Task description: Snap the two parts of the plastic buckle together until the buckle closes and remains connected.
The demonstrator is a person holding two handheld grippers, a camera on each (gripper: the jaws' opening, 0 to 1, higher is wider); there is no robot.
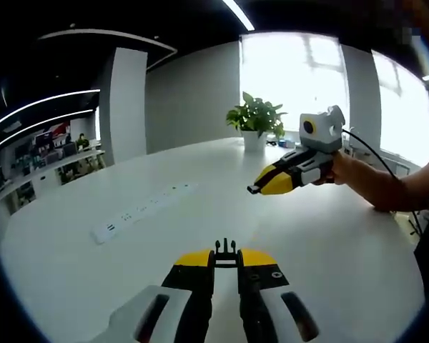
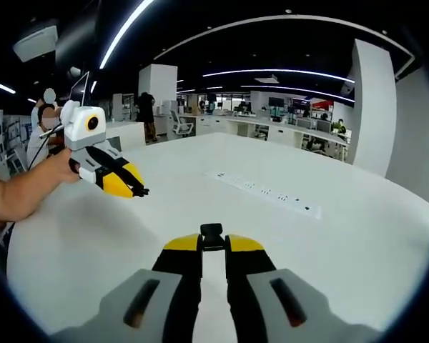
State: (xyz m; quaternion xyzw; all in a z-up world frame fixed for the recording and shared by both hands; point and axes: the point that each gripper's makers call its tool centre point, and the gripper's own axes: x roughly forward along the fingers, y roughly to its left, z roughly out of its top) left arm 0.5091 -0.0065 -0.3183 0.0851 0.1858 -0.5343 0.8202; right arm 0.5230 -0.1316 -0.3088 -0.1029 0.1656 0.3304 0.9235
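Above the white table (image 1: 329, 236), the left gripper (image 1: 226, 251) pinched the pronged buckle half (image 1: 225, 248) tight; the right gripper (image 2: 212, 239) clamped the socket half (image 2: 211, 230), well apart.

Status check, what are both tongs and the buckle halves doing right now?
Left tongs shut on pronged buckle half. Right tongs shut on socket buckle half. Halves apart, raised over white table. Nothing between them.

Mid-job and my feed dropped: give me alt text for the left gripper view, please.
The left claw is shut on a black pronged buckle part above a white table. To the right, a hand holds the right claw, a small dark piece at its tip. Behind: a power strip and potted plant.
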